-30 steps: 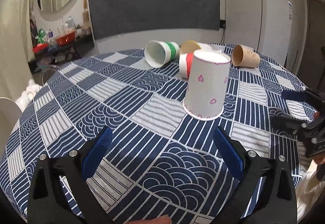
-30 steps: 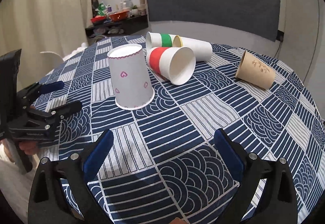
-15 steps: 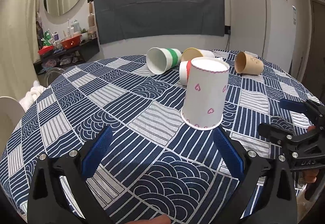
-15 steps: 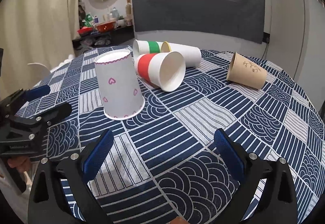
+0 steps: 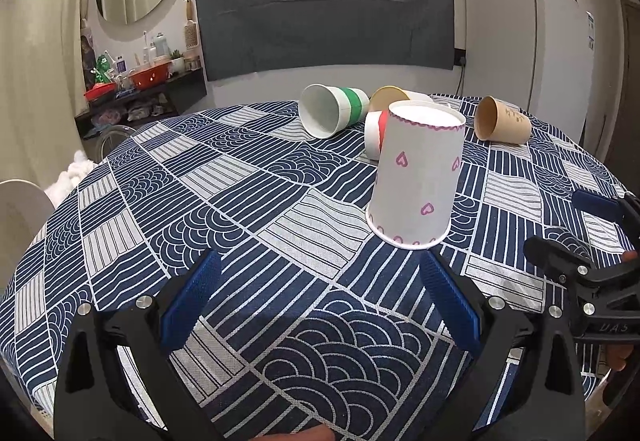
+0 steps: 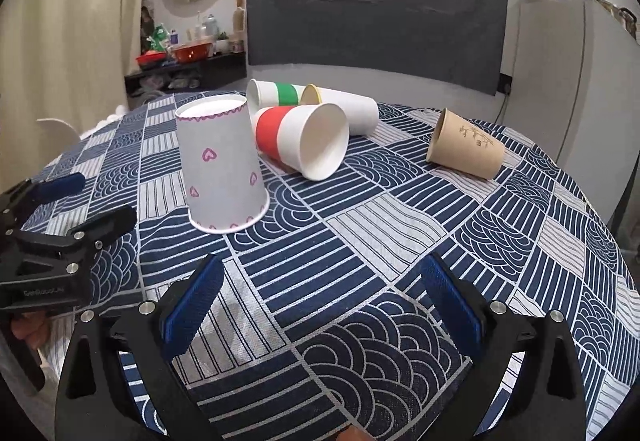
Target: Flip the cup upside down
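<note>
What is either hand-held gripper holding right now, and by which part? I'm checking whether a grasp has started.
Nothing. The left hand-held gripper and the right hand-held gripper are both open and empty; the heart cup stands untouched.

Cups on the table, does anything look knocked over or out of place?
Yes. Four lie on their sides: the green-striped cup, red-banded cup, yellow-rimmed cup and brown cup. Only the heart-print cup stands, mouth down. No spills or damage show.

Both grippers, left gripper (image 5: 320, 301) and right gripper (image 6: 320, 301), have black frames, silver screws, ribbed blue pads (image 5: 190, 299); bare fingers show at six o'clock.
</note>
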Motion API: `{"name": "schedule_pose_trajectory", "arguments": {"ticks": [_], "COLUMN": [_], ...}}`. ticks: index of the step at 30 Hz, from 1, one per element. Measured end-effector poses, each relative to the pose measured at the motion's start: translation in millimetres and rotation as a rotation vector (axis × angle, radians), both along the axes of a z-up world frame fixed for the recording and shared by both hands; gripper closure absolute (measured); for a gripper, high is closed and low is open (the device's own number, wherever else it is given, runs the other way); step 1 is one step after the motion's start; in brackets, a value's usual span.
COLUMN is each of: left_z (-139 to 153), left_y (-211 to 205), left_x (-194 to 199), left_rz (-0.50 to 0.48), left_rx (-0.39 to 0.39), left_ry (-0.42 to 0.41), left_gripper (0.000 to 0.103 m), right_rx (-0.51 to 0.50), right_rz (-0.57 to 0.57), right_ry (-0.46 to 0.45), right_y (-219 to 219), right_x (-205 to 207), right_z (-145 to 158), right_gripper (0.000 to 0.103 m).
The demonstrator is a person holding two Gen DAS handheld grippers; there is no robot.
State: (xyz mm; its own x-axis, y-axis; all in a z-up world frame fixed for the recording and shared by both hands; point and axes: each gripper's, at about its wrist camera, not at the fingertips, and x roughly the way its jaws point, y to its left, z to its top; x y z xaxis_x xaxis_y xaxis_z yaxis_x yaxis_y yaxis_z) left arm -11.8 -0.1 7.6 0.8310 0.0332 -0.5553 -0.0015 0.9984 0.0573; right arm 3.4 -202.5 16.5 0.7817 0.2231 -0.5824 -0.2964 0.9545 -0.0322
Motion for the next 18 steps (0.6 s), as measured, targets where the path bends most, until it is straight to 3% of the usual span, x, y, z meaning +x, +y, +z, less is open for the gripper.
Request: {"name": "schedule_pose_trajectory", "arguments": {"ticks": [18], "left_z": [-1.4], "left_y": [4.4], "left_x": [3.3], "left_rz": [-0.008], "left_rx": [-0.037], "left_ry": [0.020], "left_gripper": [0.006], "right_rx": [-0.019], "right_rz": [0.006], "right_ry": [-0.012], "right_y": [4.0], "right_x": [-3.3], "right_z": [0.4], "right_gripper": [0.008]}}
